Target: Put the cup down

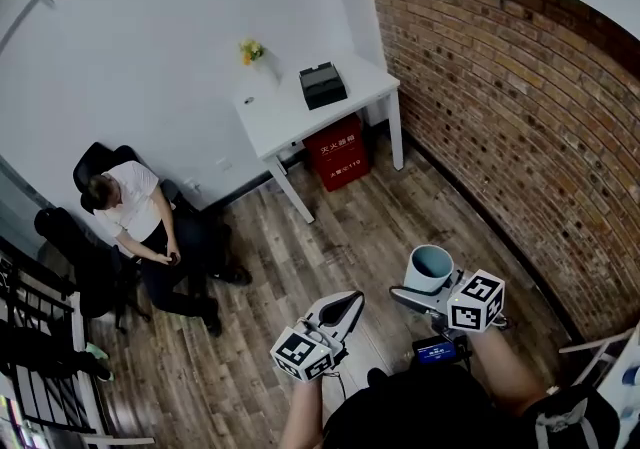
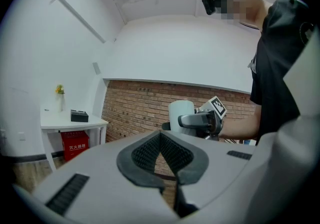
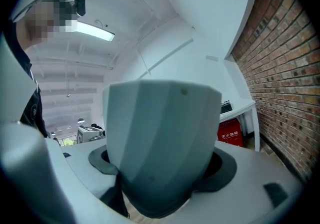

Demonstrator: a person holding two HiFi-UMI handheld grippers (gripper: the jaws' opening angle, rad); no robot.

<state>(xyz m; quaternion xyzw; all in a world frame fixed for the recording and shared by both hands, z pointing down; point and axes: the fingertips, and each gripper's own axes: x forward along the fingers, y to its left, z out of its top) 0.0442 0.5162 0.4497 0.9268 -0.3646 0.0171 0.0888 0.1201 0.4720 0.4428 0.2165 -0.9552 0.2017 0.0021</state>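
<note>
- Grippers: two. The left gripper (image 1: 348, 305) has its jaws closed tip to tip, with nothing between them. The right gripper (image 1: 428, 295) has its jaws clamped on the cup.
- Cup (image 1: 431, 267): one, pale grey-blue. It is upright with its mouth up, held in the air over the wooden floor (image 1: 330, 227) and well apart from the desk.
- Desk (image 1: 290, 117): one, white, set against the wall.
- On the desk: one black box (image 1: 323, 85) and one vase of yellow flowers (image 1: 255, 55).
- Under the desk: one red box (image 1: 337, 152). Its print is too small to read.
- Seated person (image 1: 130, 207): one, on a black chair (image 1: 95, 162).
- Hidden: the cup's base is covered by the jaws in the head view. In the right gripper view the cup (image 3: 160, 138) blocks most of the room.
</note>
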